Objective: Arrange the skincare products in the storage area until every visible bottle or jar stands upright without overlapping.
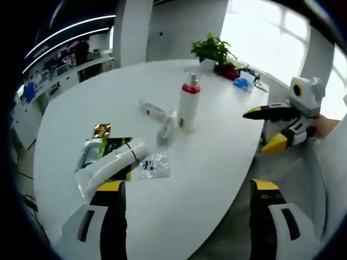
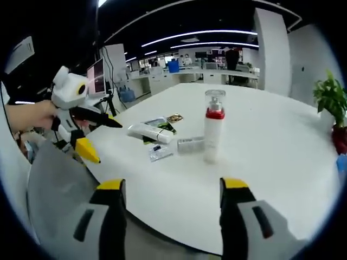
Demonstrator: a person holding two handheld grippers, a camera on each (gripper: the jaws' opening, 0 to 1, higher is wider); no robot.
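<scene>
No brand name or lettering can be read on any product; print on them is too small and blurred.

One pump bottle [image 1: 188, 103] with a white body, a red collar and a clear cap is seen standing upright near the middle of the white surface [image 1: 217, 179]. A small clear bottle [image 1: 165, 130] is laid on its side just beside its base, and another small clear bottle [image 1: 152, 110] is laid a little further off. A white tube [image 1: 111, 165] is seen lying across a green and black packet [image 1: 116, 149], with a gold-coloured sachet [image 1: 101, 130] near it and a clear sachet [image 1: 153, 164] beside the tube's end. A potted plant [image 1: 212, 51] is stood at the far edge.

In the left gripper view the left gripper [image 1: 187, 216] is held over the near edge, jaws wide apart and holding nothing. In the right gripper view the right gripper [image 2: 173, 216] is likewise held with jaws wide apart, empty, short of the surface's edge, touching nothing.
</scene>
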